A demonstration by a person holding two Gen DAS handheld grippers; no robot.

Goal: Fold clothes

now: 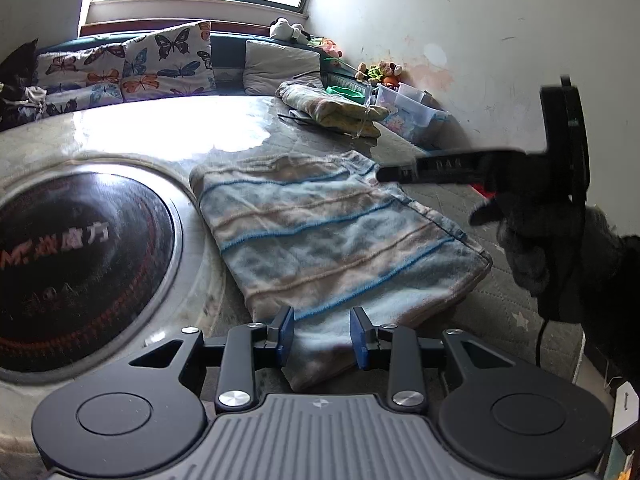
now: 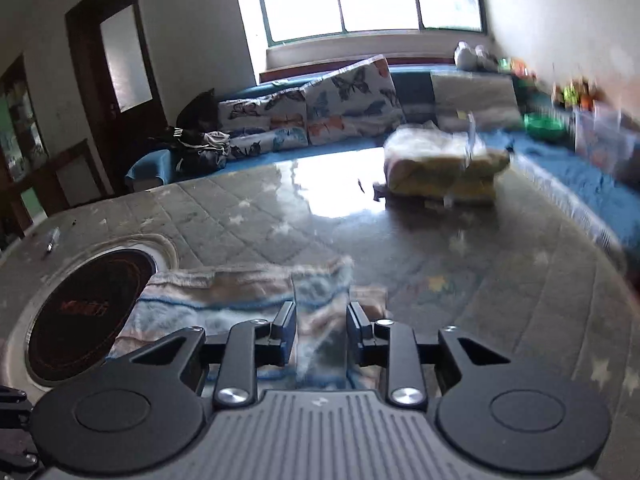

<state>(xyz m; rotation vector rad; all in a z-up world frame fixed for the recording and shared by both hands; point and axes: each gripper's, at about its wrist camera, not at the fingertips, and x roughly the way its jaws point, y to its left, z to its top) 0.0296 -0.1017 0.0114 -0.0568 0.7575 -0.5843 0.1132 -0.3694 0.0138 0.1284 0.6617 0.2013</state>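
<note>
Both grippers, left gripper (image 1: 322, 332) and right gripper (image 2: 321, 328), stood open over the folded, blue-and-beige striped fleece cloth (image 1: 340, 236), holding nothing, seemingly poised above opposite edges.

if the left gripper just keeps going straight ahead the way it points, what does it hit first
Most likely the striped towel: the left gripper is open, with the towel's near edge already between its fingers. Depth is unclear, so it may be hovering just above the cloth.
</note>
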